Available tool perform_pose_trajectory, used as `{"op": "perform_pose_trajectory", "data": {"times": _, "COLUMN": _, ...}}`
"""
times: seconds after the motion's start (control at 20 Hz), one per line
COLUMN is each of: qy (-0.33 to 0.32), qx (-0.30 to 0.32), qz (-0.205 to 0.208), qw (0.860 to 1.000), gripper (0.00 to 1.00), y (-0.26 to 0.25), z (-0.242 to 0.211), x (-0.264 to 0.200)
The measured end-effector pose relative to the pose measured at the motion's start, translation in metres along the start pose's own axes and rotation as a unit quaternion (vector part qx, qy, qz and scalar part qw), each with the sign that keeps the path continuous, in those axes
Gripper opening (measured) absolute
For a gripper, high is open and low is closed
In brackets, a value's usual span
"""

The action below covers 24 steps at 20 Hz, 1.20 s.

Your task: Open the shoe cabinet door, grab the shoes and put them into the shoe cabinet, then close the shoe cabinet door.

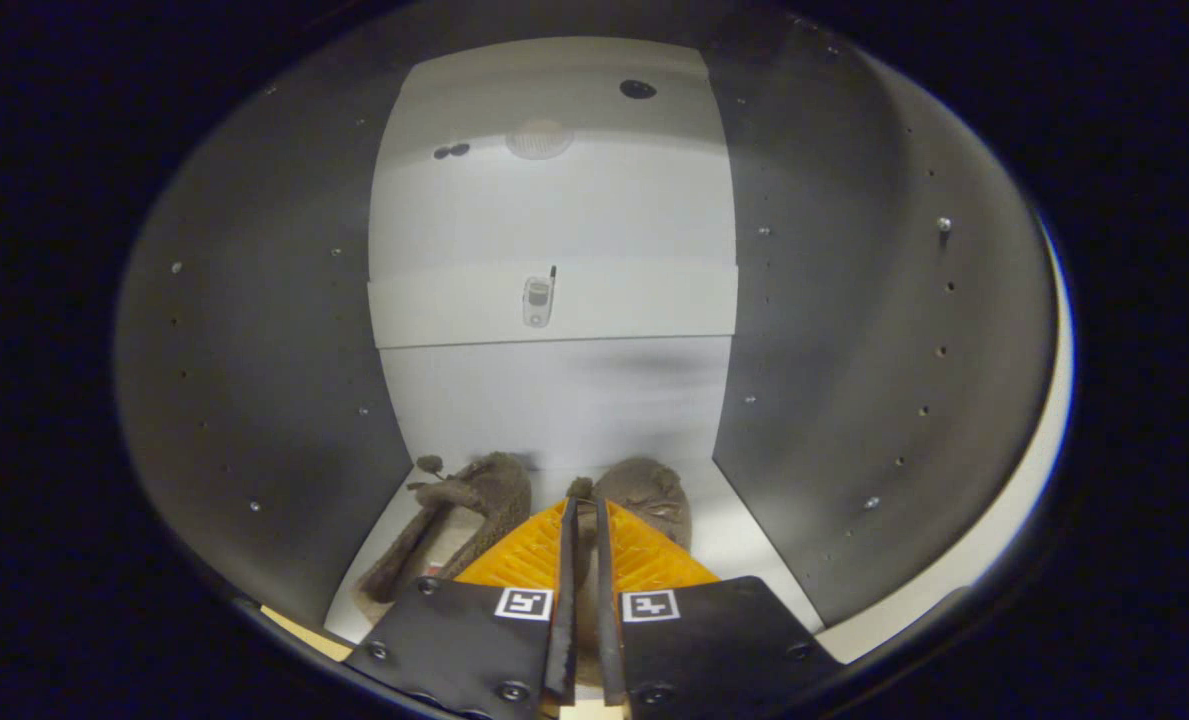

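Fingers of the tool (584, 530) are drawn nearly together, pinching the heel of the right brown fuzzy slipper (644, 495) inside the white shoe cabinet (554, 400). Just beside it lies the left brown fuzzy slipper (454, 525). Grey side walls (254, 350) are seen close around.

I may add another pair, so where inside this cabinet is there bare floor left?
Bare floor lies between the right shoe and the right wall. It is crowded centre-left: the left shoe lies there, and the fingers, nearly closed, grip the right shoe.
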<state>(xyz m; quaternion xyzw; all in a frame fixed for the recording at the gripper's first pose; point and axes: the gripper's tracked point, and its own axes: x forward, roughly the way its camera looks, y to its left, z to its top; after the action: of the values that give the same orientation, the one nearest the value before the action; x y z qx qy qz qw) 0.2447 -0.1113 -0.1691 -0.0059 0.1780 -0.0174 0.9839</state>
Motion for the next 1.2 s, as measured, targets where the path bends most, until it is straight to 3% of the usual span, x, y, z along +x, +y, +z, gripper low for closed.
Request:
{"op": "perform_pose_trajectory", "data": {"times": 0.7, "qy": -0.058, "qx": -0.011, "qz": 0.003, "qw": 0.998, "gripper": 0.11, "y": 0.014, "z": 0.028, "x": -0.161}}
{"op": "perform_pose_trajectory", "data": {"times": 1.05, "qy": -0.067, "qx": -0.024, "qz": -0.028, "qw": 0.997, "gripper": 0.11, "y": -0.014, "z": 0.016, "x": -0.246}}
{"op": "perform_pose_trajectory", "data": {"times": 1.15, "qy": -0.083, "qx": -0.027, "qz": -0.041, "qw": 0.995, "gripper": 0.26, "y": -0.024, "z": 0.019, "x": -0.277}}
{"op": "perform_pose_trajectory", "data": {"times": 1.2, "qy": -0.091, "qx": -0.027, "qz": -0.045, "qw": 0.994, "gripper": 0.26, "y": -0.027, "z": 0.019, "x": -0.291}}
